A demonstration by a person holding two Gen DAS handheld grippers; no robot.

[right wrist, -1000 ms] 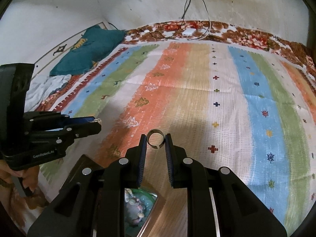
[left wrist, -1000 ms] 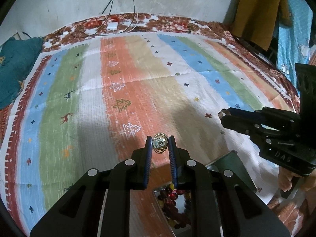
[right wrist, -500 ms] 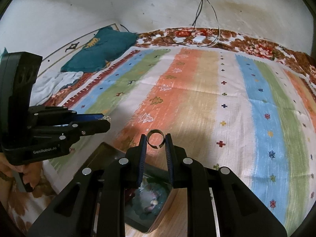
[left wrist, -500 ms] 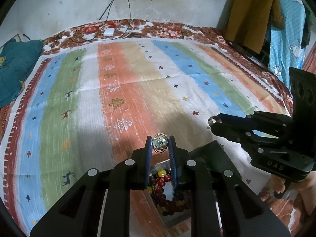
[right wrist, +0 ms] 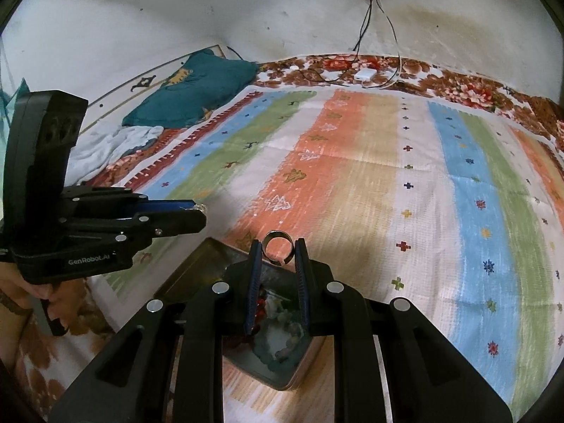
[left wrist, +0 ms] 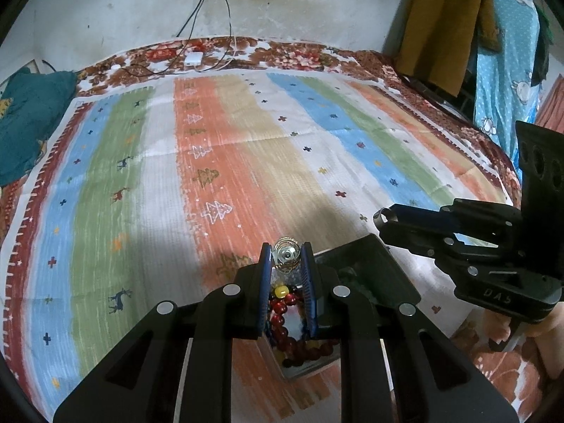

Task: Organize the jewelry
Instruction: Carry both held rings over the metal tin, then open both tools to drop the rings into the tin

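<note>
My left gripper [left wrist: 287, 255] is shut on a gold ornate ring [left wrist: 286, 254], held above an open dark jewelry box [left wrist: 366, 275] that holds red and yellow bead bracelets [left wrist: 285, 313]. My right gripper [right wrist: 278, 252] is shut on a plain silver open band ring [right wrist: 278, 247], also over the box [right wrist: 208, 264], where green and pale beads [right wrist: 282, 331] lie inside. Each gripper shows in the other's view: the right one [left wrist: 382, 216] at the right, the left one [right wrist: 201, 208] at the left.
The box rests on a striped bedspread [left wrist: 246, 162] covering a bed. A teal pillow [right wrist: 197, 88] lies at the far left, a white charger and cables [right wrist: 365, 73] at the head, and clothes [left wrist: 447, 21] hang at the right wall. A hand [right wrist: 21, 289] grips the left tool.
Both grippers have drawn back toward the near edge of the bed with their rings, so more of the open box now shows beneath the fingers.
</note>
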